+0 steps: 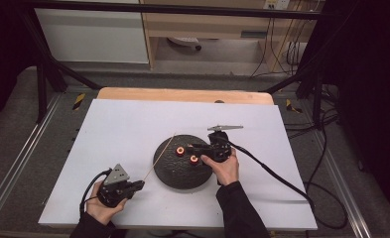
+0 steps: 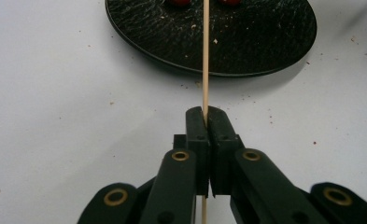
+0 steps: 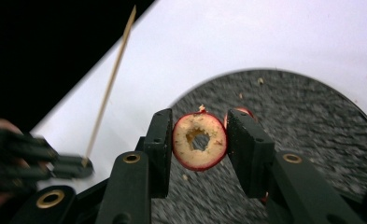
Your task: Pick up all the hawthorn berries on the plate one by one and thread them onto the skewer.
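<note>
A: Left gripper, near the bench's front-left corner, has its jaws pinching the skewer. Right gripper pinches a cored fruit slice above the black plate.

B: Risks — the ring could split or slip; the skewer could miss the hole. The right gripper view shows the hole, while the high view shows another piece on the plate.
</note>
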`<action>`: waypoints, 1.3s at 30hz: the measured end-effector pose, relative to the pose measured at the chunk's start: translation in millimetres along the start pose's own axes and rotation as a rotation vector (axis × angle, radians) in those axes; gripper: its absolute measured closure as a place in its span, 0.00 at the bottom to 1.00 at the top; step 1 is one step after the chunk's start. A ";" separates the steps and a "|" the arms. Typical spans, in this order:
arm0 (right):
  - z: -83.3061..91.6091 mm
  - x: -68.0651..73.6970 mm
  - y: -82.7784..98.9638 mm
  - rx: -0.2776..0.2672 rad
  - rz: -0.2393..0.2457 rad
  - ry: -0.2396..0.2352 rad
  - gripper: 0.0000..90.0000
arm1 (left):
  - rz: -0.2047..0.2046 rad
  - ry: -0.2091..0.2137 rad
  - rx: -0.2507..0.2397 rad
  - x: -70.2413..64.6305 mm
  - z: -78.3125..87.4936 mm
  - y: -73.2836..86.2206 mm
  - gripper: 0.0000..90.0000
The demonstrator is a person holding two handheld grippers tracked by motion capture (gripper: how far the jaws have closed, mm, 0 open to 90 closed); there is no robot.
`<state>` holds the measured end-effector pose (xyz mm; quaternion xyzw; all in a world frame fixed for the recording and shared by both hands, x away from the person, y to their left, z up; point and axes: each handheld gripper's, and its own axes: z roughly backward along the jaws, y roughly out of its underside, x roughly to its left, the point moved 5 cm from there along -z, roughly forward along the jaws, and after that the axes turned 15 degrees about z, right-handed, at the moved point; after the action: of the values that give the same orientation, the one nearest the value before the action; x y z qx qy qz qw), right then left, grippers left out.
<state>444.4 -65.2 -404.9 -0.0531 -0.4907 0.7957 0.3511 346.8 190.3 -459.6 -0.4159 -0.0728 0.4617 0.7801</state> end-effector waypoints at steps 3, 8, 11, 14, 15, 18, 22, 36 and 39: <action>2.6 -2.3 -2.7 -0.065 -0.038 -0.002 0.70 | 0.007 -0.002 -0.004 -1.6 -0.9 0.0 0.98; 6.1 -4.1 -7.2 -0.158 -0.080 0.002 0.70 | 0.020 -0.001 -0.016 -4.2 -2.2 -0.2 0.98; 7.2 -5.2 -9.2 -0.203 -0.101 0.013 0.70 | 0.029 -0.003 -0.025 -5.7 -2.8 -0.3 0.98; 6.9 -6.1 -11.4 -0.252 -0.115 0.022 0.70 | 0.040 -0.001 -0.034 -8.0 -3.8 -0.7 0.98; 6.7 -6.5 -12.1 -0.267 -0.116 0.029 0.70 | 0.040 -0.002 -0.036 -8.8 -4.3 -0.8 0.98; 6.1 -6.6 -15.1 -0.314 -0.133 0.042 0.70 | 0.047 -0.002 -0.039 -11.0 -5.9 -0.5 0.98; 6.7 -7.4 -19.2 -0.372 -0.150 0.053 0.70 | 0.058 -0.001 -0.045 -12.9 -7.1 -0.6 0.98; 8.6 -11.9 -32.2 -0.555 -0.199 0.053 0.70 | 0.087 0.008 -0.062 -28.4 -14.8 -1.7 0.98; 9.1 -13.0 -33.6 -0.575 -0.202 0.057 0.70 | 0.095 0.011 -0.063 -32.1 -16.7 -3.8 0.98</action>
<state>467.3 -70.8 -376.1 -0.1235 -0.6885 0.5834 0.4128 339.6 154.6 -459.0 -0.4456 -0.0633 0.4935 0.7443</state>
